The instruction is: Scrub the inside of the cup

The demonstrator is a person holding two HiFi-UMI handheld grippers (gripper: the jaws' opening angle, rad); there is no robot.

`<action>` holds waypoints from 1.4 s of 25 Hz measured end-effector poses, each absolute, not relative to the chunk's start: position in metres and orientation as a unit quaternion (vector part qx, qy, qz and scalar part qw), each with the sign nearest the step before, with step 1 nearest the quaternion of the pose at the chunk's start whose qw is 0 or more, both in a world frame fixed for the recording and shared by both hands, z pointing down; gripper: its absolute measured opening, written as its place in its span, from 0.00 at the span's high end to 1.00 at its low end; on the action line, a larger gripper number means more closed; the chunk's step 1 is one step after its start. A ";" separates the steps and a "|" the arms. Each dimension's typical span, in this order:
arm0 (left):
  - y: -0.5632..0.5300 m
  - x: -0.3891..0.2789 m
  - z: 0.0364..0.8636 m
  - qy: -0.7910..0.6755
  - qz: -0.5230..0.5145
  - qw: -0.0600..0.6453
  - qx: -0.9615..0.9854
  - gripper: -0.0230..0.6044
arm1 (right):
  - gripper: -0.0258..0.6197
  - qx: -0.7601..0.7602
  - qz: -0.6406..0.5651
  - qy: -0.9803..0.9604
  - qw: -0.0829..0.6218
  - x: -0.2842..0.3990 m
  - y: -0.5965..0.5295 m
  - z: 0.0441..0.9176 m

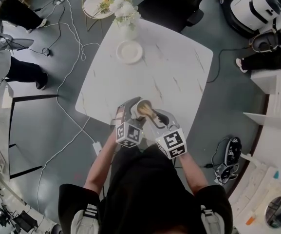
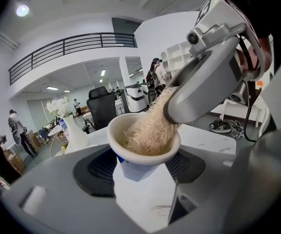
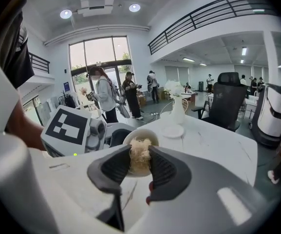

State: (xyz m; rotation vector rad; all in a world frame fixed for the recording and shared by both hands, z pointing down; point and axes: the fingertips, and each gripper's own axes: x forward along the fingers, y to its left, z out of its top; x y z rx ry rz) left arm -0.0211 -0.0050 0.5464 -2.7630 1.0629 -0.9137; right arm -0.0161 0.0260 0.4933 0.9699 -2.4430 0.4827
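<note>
A white cup (image 1: 141, 106) with a blue lower part is held above the near table edge, tilted, with my left gripper (image 1: 130, 113) shut on it. In the left gripper view the cup (image 2: 130, 168) sits between the dark pads (image 2: 99, 172), mouth facing away. My right gripper (image 1: 156, 118) is shut on a tan fibre scrubber (image 3: 140, 156), whose end is pushed into the cup's mouth (image 3: 154, 137). The same scrubber (image 2: 150, 128) fills most of the cup's inside. The right gripper's grey body (image 2: 206, 82) looms close over the rim.
The white marble table (image 1: 179, 67) carries a small white plate (image 1: 129, 51) and a white vase with flowers (image 1: 125, 16) at its far side. Cables run over the grey floor at left. A black chair (image 1: 174, 4) stands beyond the table. People stand at the far left.
</note>
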 end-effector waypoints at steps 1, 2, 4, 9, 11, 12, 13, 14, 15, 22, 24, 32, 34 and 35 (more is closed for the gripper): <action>-0.002 -0.022 0.546 0.343 -0.297 0.024 -0.891 0.46 | 0.79 0.352 0.176 -0.889 0.235 -0.018 0.028 0.494; 0.000 -0.024 0.546 0.342 -0.300 0.026 -0.890 0.46 | 0.79 0.351 0.177 -0.888 0.238 -0.019 0.029 0.495; 0.004 -0.027 0.545 0.342 -0.310 0.039 -0.886 0.46 | 0.79 0.350 0.181 -0.886 0.243 -0.023 0.032 0.496; 0.014 -0.030 0.540 0.339 -0.329 0.073 -0.879 0.46 | 0.79 0.355 0.186 -0.881 0.253 -0.028 0.038 0.497; 0.016 -0.029 0.535 0.339 -0.330 0.079 -0.878 0.46 | 0.79 0.358 0.187 -0.879 0.254 -0.029 0.040 0.496; 0.016 -0.028 0.534 0.338 -0.331 0.082 -0.877 0.46 | 0.79 0.360 0.189 -0.878 0.254 -0.029 0.040 0.496; 0.017 -0.028 0.533 0.337 -0.331 0.086 -0.877 0.46 | 0.79 0.362 0.189 -0.877 0.255 -0.029 0.040 0.495; 0.018 -0.027 0.533 0.336 -0.332 0.089 -0.877 0.46 | 0.79 0.363 0.189 -0.876 0.256 -0.029 0.040 0.495; 0.019 -0.027 0.533 0.335 -0.333 0.091 -0.876 0.46 | 0.79 0.364 0.189 -0.875 0.258 -0.029 0.041 0.495; 0.021 -0.030 0.540 0.340 -0.334 0.075 -0.876 0.46 | 0.79 0.352 0.185 -0.878 0.267 -0.033 0.050 0.494; 0.020 -0.032 0.542 0.343 -0.335 0.071 -0.874 0.46 | 0.79 0.348 0.186 -0.878 0.272 -0.032 0.051 0.496; 0.027 -0.022 0.545 0.330 -0.335 0.070 -0.880 0.46 | 0.79 0.359 0.196 -0.862 0.300 -0.015 0.046 0.504; 0.027 -0.018 0.546 0.327 -0.334 0.069 -0.881 0.46 | 0.79 0.365 0.198 -0.861 0.293 -0.010 0.042 0.503; 0.028 -0.016 0.546 0.325 -0.334 0.070 -0.882 0.46 | 0.79 0.367 0.199 -0.861 0.290 -0.009 0.040 0.502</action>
